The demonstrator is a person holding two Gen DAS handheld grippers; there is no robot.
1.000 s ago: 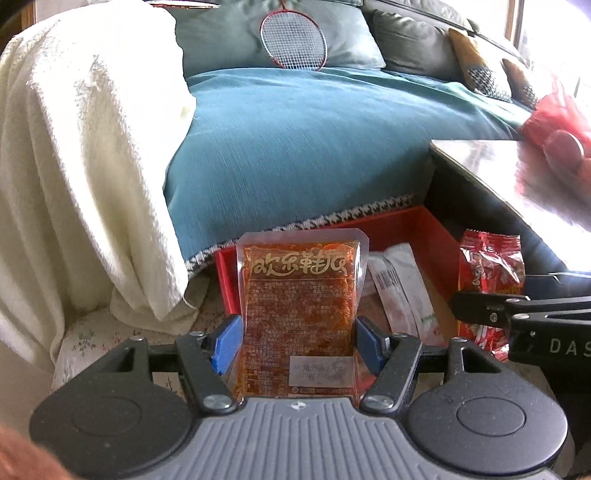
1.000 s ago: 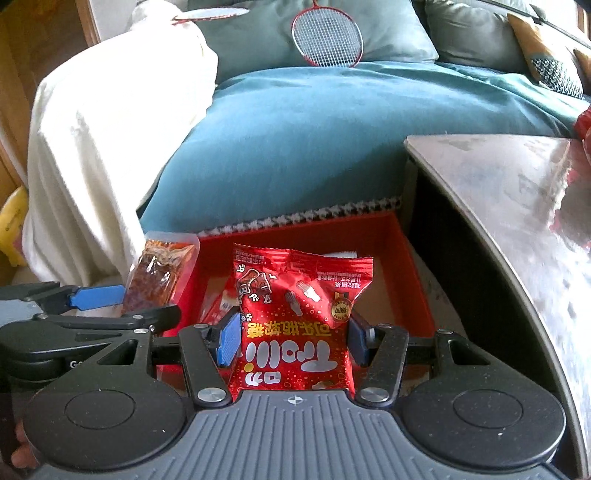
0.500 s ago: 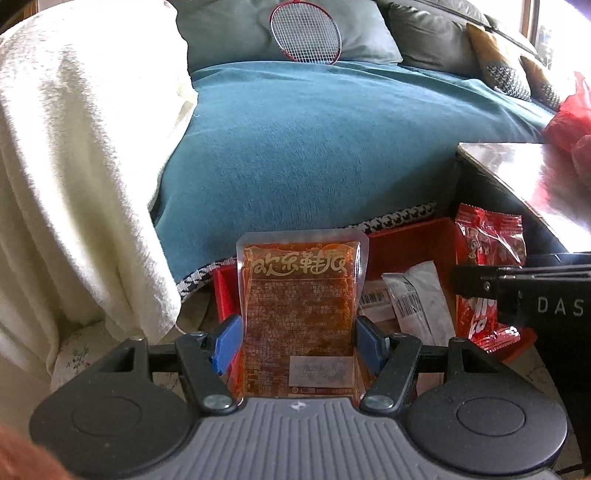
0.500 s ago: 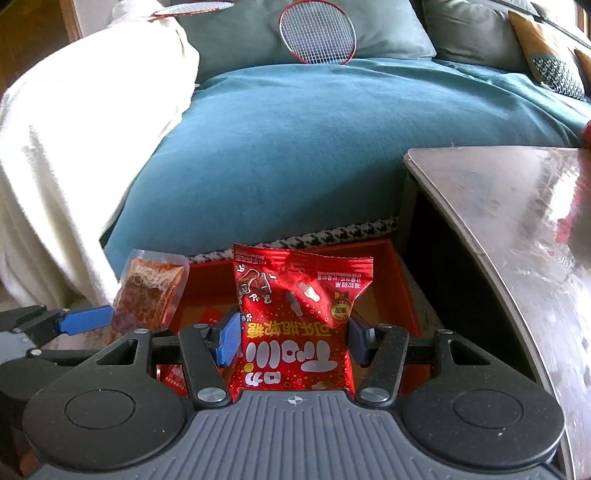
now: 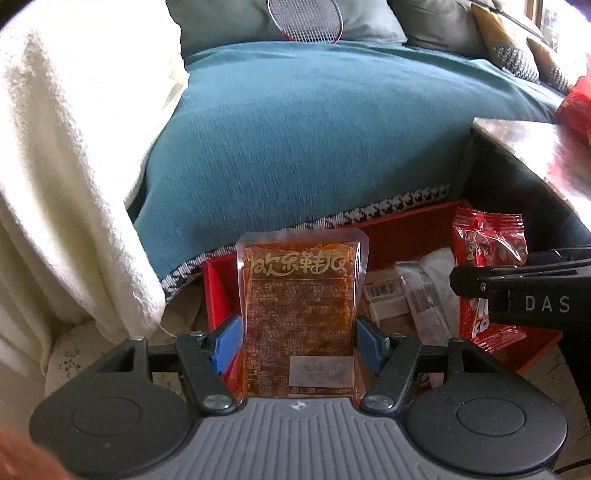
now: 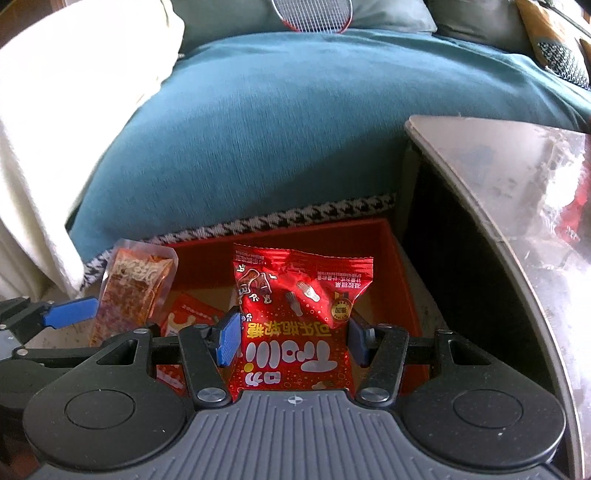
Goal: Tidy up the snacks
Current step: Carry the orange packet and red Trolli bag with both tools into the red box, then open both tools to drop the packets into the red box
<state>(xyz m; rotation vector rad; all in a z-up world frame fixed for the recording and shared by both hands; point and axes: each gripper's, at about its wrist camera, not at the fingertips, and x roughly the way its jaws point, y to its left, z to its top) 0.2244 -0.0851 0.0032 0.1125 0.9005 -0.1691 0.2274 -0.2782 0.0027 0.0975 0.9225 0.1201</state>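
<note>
Left tool (image 5: 298, 338): blue pads pressed against both edges of an orange snack pouch (image 5: 300, 306), clear-bordered, gold lettering across the top, white label low on the back. Pouch stands upright between the fingers, held above the left end of a red box (image 5: 410, 225).

Right tool (image 6: 291, 338): closed on a shiny red candy bag (image 6: 301, 321), crinkled at the top, large white characters upside down on its lower half. Bag also upright, held over the middle of the same red box (image 6: 399, 258).

From the left wrist view, the right tool's black arm comes in from the right edge with the red candy bag (image 5: 487, 280) showing behind it. From the right wrist view, the left tool's blue pad (image 6: 72, 313) sits at the left, with the orange pouch (image 6: 135, 291) beside it.

Box sits on the floor against a sofa draped in a teal cover (image 5: 314, 129) with a houndstooth hem. Inside the box: a white packet (image 5: 428, 291) with barcodes and a flat red packet (image 6: 192, 317).

Cream blanket (image 5: 66, 166) hangs at left. Glossy tabletop (image 6: 517, 192) juts in at right. Racket (image 5: 304, 18) lies against the cushions behind.
</note>
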